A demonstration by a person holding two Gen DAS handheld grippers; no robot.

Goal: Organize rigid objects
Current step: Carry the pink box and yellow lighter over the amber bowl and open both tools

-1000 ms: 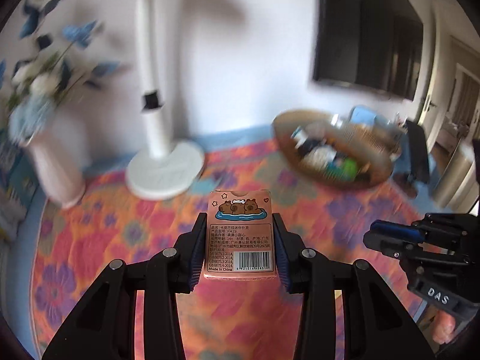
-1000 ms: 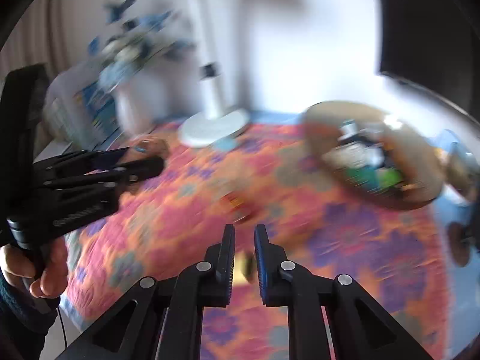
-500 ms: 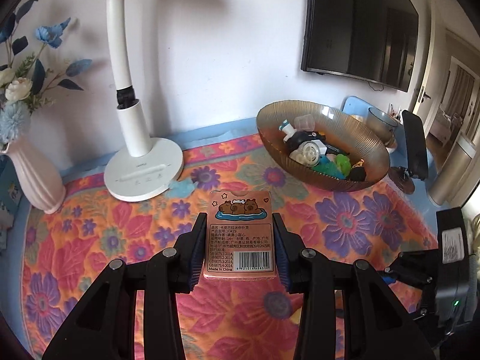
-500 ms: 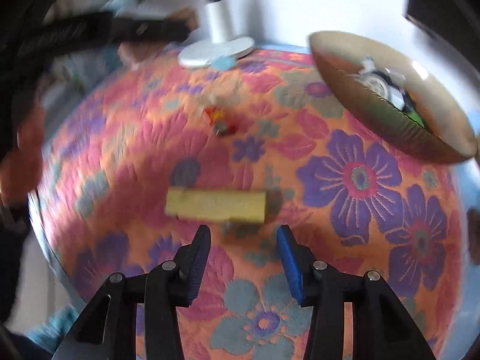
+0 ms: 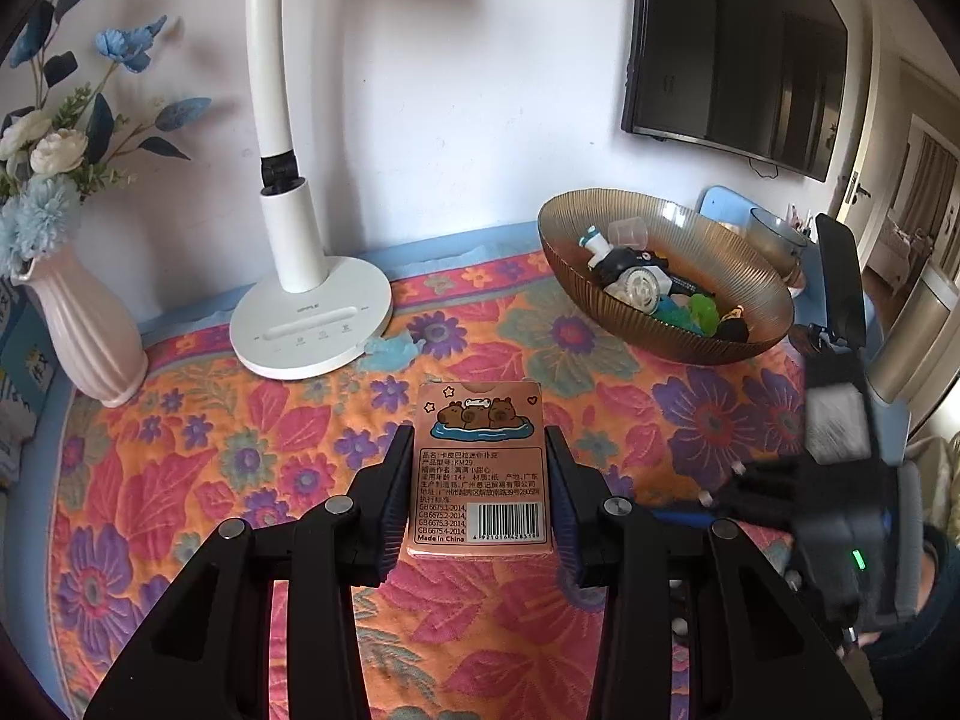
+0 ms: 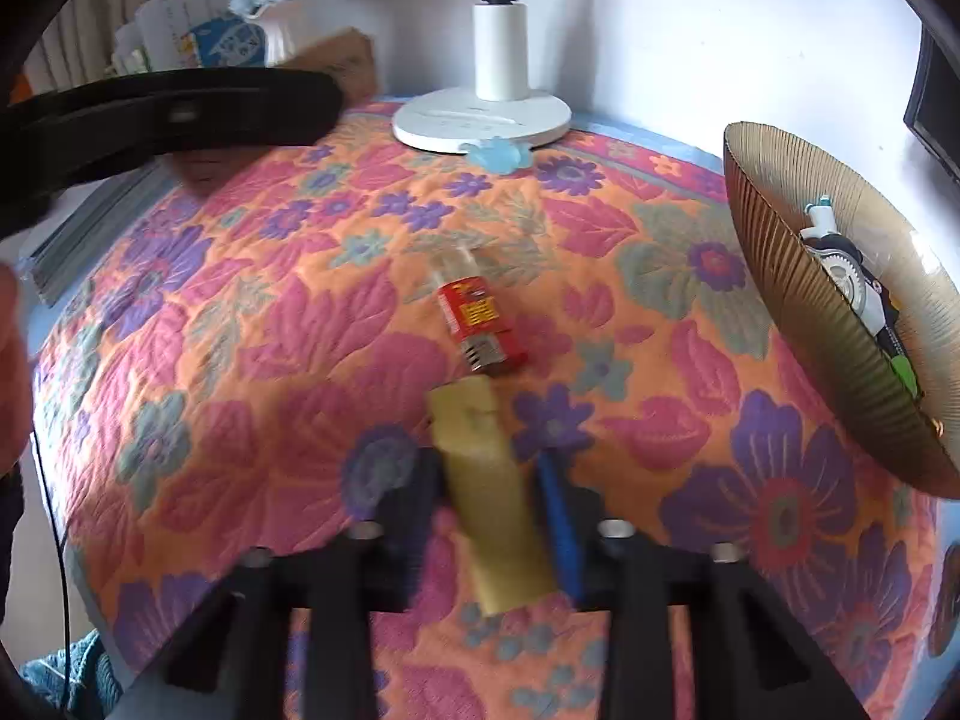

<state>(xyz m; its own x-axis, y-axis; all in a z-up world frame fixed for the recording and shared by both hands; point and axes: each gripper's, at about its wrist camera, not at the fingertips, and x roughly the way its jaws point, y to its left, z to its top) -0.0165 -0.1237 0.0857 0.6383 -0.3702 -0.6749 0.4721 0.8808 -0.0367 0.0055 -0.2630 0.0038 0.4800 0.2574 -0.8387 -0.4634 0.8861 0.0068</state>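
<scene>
Yellow block [image 6: 489, 483] btwn right claw [image 6: 489, 480] pads

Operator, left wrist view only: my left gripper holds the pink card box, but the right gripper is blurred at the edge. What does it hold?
Observer: The right gripper has just closed its jaws on a yellow block.
Operator: Is anything else loose on the cloth?
Observer: Yes, a small red item, maybe a lighter, lies just beyond the block.
Operator: Does it touch the block?
Observer: Its near end looks almost against the block's far end; I cannot tell contact.
</scene>
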